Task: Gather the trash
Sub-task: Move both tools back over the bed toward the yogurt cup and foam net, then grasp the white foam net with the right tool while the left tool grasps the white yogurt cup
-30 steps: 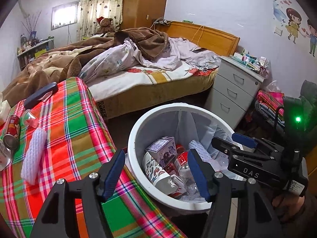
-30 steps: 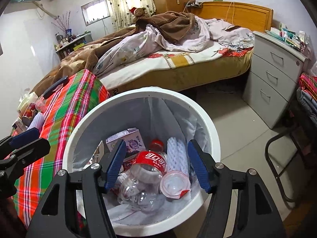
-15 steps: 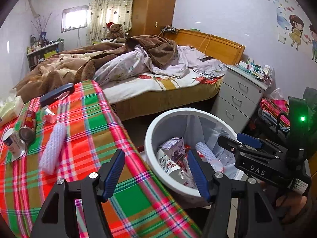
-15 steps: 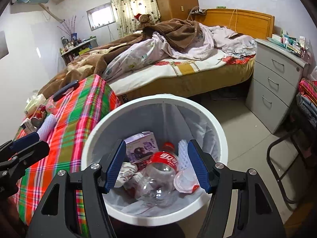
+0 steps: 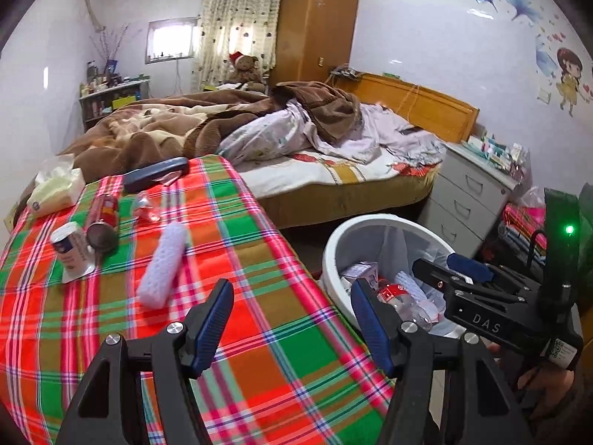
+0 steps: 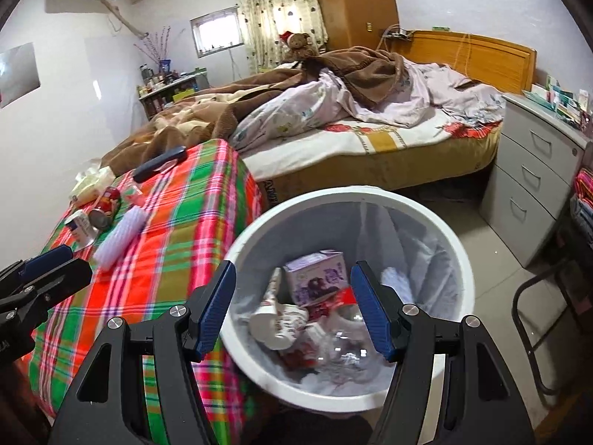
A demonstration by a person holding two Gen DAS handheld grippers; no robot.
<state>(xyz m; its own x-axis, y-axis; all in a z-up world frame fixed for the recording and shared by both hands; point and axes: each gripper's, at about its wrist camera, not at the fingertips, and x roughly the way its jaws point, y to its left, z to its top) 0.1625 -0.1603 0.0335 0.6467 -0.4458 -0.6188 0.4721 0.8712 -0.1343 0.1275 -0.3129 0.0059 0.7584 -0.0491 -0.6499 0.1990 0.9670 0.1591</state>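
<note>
A white trash bin [image 6: 459, 256] lined with a bag stands on the floor beside the plaid-covered table [image 5: 259, 333]. It holds a purple carton [image 6: 318, 270], a clear bottle [image 6: 348, 352] and other waste. My right gripper [image 6: 292, 307] hovers open over the bin, nothing between its fingers. My left gripper [image 5: 292, 326] is open and empty above the table's near right corner; the bin [image 5: 333, 244] shows to its right. On the table lie a white foam sleeve [image 5: 163, 263], a red can [image 5: 103, 218], a small white cup [image 5: 70, 248] and a crumpled clear wrapper [image 5: 148, 207].
A tissue pack [image 5: 55, 189] and a dark blue case [image 5: 155, 174] rest at the table's far end. The bed [image 5: 333, 170] with rumpled blankets lies behind, a grey drawer unit [image 6: 530, 185] to its right. A black chair frame [image 6: 537, 326] stands right of the bin.
Both grippers have drawn back and risen. The left one swung left from over the bin to above the table, so more of the table now shows. Jaws unchanged.
</note>
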